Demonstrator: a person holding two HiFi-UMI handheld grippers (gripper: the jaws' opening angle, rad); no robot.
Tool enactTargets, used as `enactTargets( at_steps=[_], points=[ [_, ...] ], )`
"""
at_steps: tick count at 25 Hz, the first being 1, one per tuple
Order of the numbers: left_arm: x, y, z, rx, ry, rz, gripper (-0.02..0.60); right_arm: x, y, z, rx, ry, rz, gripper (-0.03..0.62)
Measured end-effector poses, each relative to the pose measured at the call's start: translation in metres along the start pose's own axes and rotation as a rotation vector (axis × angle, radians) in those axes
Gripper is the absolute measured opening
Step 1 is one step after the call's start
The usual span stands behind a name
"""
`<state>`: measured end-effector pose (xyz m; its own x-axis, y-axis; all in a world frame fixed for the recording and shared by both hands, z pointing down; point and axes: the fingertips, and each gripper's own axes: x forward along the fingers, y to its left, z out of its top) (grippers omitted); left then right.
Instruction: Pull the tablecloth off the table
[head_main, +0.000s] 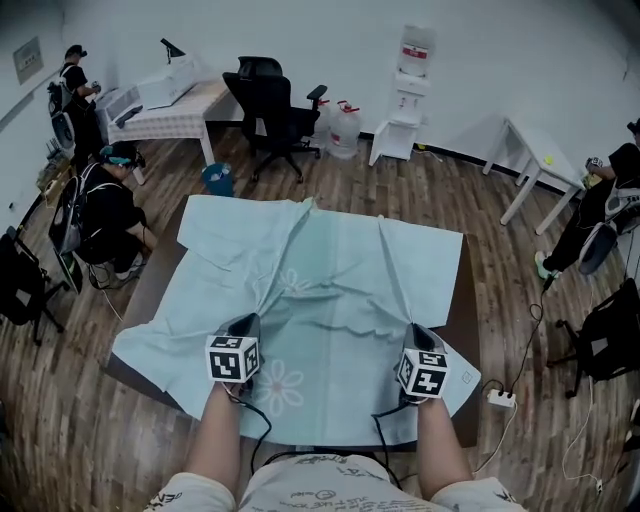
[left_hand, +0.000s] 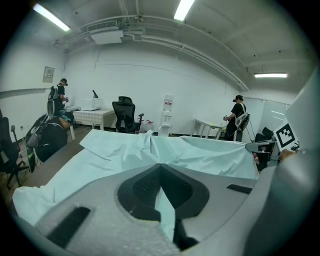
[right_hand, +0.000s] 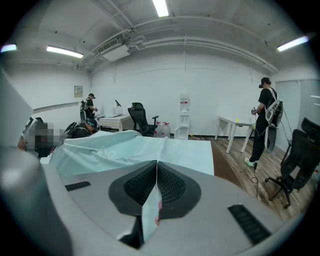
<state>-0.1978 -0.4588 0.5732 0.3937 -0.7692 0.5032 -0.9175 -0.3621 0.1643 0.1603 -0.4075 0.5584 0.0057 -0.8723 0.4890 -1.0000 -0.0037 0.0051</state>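
**Pale green tablecloth clamped in both grippers at the near side of the table**

1. Tablecloth position. The tablecloth lies spread over most of the brown table. Bare table top shows at the far left corner and along the right edge. The near left corner of the tablecloth hangs past the table's left side, and the near edge drapes over the side closest to the person. A white flower print shows on the near part, between the two grippers.

2. Left gripper. The jaws are closed together on a fold of the tablecloth. In the left gripper view, a thin strip of green fabric runs down between the dark pads. Creases fan out from the grip point toward the far edge.

3. Right gripper. The jaws are likewise pinched onto the tablecloth. In the right gripper view, a narrow pleat of fabric stands between the ribbed pads. A long ridge of fabric runs from this gripper to the far side.

4. Surroundings. The table stands on a wooden floor. A black office chair, a water dispenser and a small white table stand well behind it. A person crouches near the table's far left corner. A power strip lies on the floor at the right
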Motion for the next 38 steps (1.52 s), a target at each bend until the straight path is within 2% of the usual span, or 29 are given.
enactTargets(
  at_steps=[4, 10, 18, 22, 31, 38],
  points=[
    [-0.025, -0.034, 0.013, 0.044, -0.051, -0.037, 0.008, -0.034, 0.018, 0.023, 0.003, -0.113, 0.025, 0.015],
    [-0.068, -0.087, 0.047, 0.098, -0.193, -0.094, 0.008, -0.084, 0.052, 0.055, -0.035, -0.267, 0.068, 0.015],
    [-0.106, -0.136, 0.075, 0.14, -0.314, -0.131, 0.008, -0.127, 0.08, 0.079, -0.068, -0.37, 0.11, 0.015],
    [-0.106, -0.148, 0.072, 0.15, -0.313, -0.137, 0.008, -0.131, 0.081, 0.075, -0.066, -0.366, 0.124, 0.015],
    [-0.107, -0.139, 0.065, 0.115, -0.288, -0.119, 0.008, -0.132, 0.086, 0.073, -0.052, -0.344, 0.137, 0.015],
    [-0.106, -0.142, 0.058, 0.135, -0.268, -0.11, 0.009, -0.135, 0.083, 0.066, -0.043, -0.332, 0.123, 0.015]
  ],
)
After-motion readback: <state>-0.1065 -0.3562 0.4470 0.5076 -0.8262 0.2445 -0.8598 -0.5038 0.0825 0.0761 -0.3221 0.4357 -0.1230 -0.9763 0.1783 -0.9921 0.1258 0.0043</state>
